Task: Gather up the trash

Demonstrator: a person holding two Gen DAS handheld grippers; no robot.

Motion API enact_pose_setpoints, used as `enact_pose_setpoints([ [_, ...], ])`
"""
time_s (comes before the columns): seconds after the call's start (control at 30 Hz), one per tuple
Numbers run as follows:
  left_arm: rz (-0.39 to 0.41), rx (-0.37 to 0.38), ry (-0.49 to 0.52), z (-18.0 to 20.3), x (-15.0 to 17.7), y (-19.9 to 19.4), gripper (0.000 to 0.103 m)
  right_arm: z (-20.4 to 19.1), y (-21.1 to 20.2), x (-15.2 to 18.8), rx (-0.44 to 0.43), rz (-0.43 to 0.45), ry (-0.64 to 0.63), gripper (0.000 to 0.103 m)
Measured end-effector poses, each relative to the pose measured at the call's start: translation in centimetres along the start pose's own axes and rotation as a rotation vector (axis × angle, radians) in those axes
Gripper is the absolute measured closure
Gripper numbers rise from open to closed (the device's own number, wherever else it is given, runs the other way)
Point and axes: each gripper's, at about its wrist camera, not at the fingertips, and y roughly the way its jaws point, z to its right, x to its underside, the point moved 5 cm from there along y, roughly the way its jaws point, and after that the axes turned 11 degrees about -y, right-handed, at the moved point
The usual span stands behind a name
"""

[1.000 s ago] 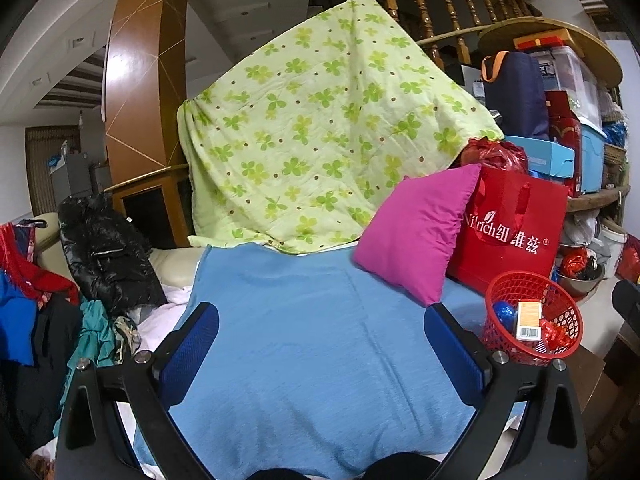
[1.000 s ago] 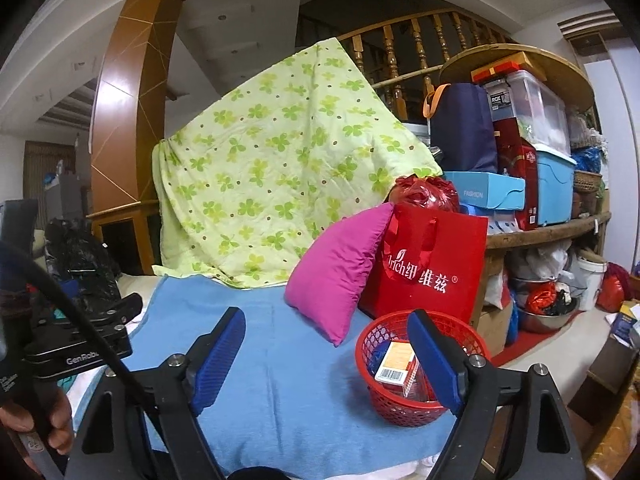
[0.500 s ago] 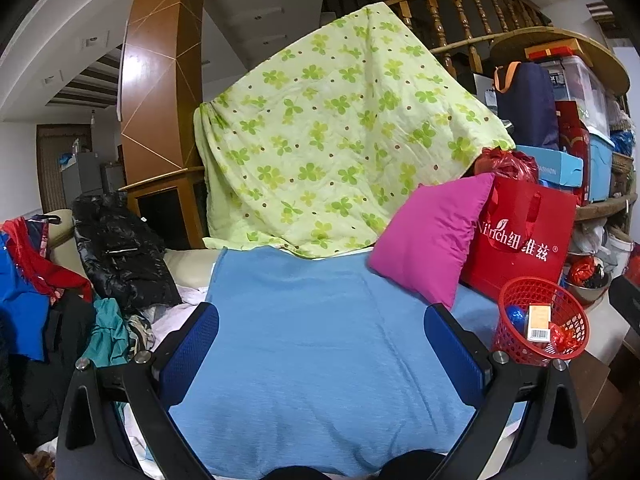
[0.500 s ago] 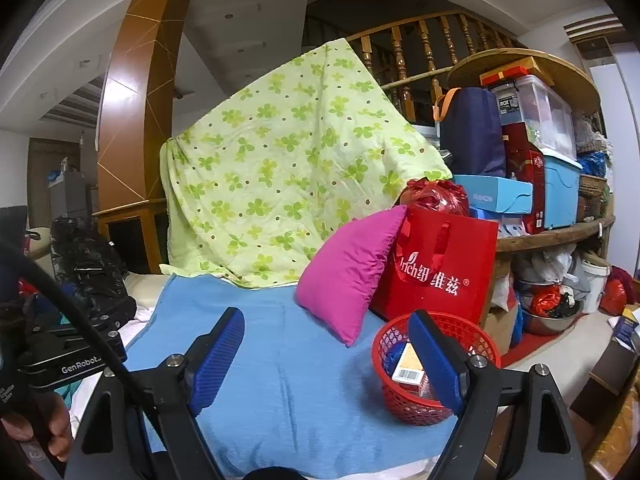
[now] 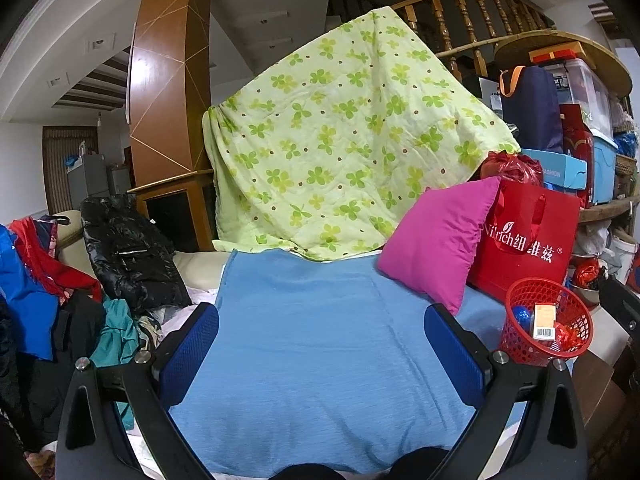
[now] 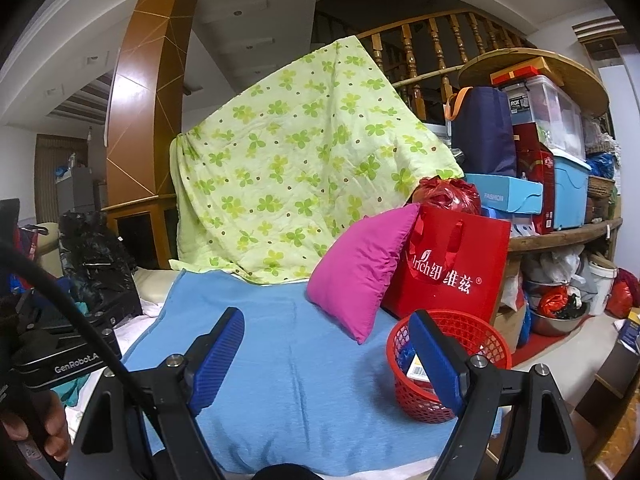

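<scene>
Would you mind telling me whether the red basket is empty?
Not empty. The red basket holds a barcoded box, a blue item and a red wrapper.

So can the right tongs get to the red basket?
Probably yes. The right tongs are open and empty, and the red basket sits just ahead beside one finger on the blue blanket, with nothing between them.
</scene>
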Motion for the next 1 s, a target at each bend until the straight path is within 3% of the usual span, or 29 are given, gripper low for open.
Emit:
enact_pose_setpoints([
  [1.0,-0.003,0.000,0.004,-0.4,0.0,-1.1,0.001,-1.4,-0.2,-0.7,-0.022,0.004,0.000,0.016],
])
